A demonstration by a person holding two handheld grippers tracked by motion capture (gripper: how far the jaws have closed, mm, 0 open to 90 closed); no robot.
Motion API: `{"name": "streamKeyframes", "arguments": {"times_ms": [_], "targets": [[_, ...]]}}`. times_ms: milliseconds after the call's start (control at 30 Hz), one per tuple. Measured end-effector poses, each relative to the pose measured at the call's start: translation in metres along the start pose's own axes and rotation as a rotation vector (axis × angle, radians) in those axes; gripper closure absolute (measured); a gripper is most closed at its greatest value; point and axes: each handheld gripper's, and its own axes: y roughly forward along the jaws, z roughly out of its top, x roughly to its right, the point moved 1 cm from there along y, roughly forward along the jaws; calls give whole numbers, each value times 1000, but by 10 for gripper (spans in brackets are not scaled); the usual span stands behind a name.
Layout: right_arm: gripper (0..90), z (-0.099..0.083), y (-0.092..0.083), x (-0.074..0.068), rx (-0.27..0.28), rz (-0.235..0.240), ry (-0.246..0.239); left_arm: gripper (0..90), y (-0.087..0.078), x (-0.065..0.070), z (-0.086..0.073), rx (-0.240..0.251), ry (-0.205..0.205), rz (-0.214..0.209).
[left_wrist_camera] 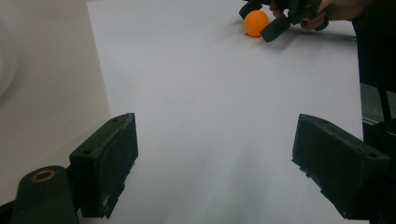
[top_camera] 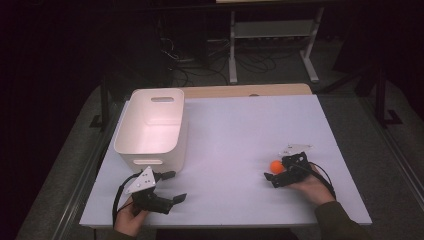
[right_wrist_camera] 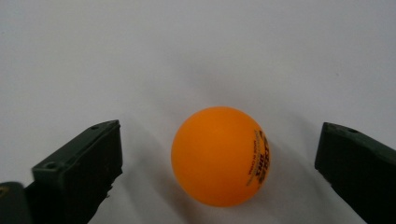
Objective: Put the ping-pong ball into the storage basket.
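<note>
Left gripper [top_camera: 170, 186] beside empty bin [top_camera: 150, 150]

The small orange plastic ball [right_wrist_camera: 219, 156], like a table-tennis ball, is smooth, round and whole. It has dark printed letters on one side, too small to read. It rests on the white table top [top_camera: 240, 130], near the right edge and closer to the front edge.

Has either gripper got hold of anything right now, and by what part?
Nothing is held. The right gripper is open, its jaws standing either side of the orange ball with gaps showing. The left gripper is open over bare table.
</note>
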Motion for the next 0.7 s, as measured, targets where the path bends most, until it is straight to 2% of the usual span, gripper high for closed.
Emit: {"name": "streamKeyframes", "arguments": {"times_ms": [333, 433, 700], "targets": [[68, 0, -2, 0, 6, 14, 3, 141, 0, 0, 0, 0, 3, 0], [118, 0, -3, 1, 7, 15, 6, 141, 0, 0, 0, 0, 3, 0], [167, 0, -4, 1, 6, 26, 1, 141, 0, 0, 0, 1, 4, 0]]}}
